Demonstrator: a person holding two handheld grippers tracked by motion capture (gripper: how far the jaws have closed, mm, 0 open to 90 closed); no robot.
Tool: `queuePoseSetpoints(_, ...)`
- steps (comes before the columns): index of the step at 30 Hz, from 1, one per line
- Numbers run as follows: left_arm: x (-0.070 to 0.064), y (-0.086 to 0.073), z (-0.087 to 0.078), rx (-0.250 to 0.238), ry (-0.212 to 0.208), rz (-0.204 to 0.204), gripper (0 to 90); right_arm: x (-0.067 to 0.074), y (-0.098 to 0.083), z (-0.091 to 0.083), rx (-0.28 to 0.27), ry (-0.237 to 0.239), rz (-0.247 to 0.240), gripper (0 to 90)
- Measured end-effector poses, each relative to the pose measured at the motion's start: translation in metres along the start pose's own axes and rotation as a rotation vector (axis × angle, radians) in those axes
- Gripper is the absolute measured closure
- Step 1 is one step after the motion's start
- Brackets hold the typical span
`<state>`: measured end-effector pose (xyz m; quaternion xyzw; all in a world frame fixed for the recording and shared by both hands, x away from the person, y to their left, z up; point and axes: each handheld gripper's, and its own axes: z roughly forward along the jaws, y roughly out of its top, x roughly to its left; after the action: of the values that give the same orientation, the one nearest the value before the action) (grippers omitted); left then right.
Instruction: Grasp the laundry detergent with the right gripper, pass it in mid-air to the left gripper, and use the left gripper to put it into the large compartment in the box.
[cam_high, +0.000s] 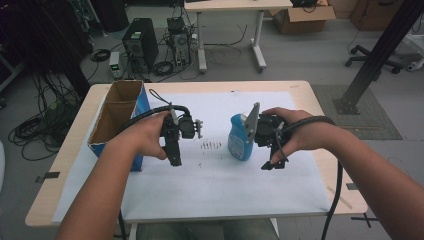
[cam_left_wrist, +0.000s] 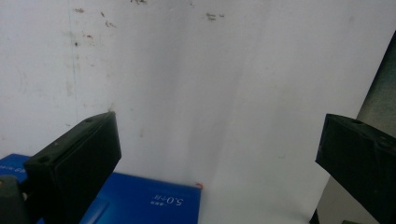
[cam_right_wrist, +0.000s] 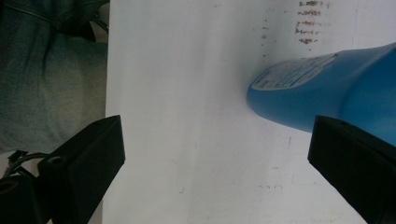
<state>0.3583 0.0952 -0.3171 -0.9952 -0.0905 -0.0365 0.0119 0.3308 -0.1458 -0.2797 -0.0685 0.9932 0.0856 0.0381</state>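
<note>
Beside right gripper (cam_high: 272, 162), upright blue bottle (cam_high: 240, 137)

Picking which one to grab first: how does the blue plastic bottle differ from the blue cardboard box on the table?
The blue plastic bottle is rounded, with a printed label; the blue cardboard box is straight-sided with a brown inside. The bottle is much smaller than the box. The bottle sits mid-sheet beside the right gripper; the box stands at the table's left edge beside the left gripper, its top open. Both are blue and rest on the white sheet.

bottle (cam_high: 240, 137) right of box (cam_high: 120, 120)
</note>
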Motion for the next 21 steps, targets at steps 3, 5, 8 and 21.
queuePoseSetpoints(3, 0.0005, 0.0006, 0.0005, 0.004, 0.001, 0.004, 0.2, -0.0004, -0.0002, 0.0002, 0.003, 0.002, -0.001, 4.1)
queuePoseSetpoints(5, 0.0005, 0.0006, 0.0005, 0.002, 0.002, 0.004, 0.2, -0.0013, -0.0008, -0.0001, 0.002, -0.002, 0.003, 4.0)
queuePoseSetpoints(8, 0.0001, -0.0001, -0.0002, -0.003, 0.002, 0.004, 0.2, -0.0017, -0.0010, -0.0003, -0.001, -0.002, 0.005, 4.1)
queuePoseSetpoints(21, -0.0067, -0.0050, -0.0068, -0.018, 0.003, 0.006, 0.2, 0.0036, -0.0069, 0.0021, 0.000, -0.020, 0.052, 4.1)
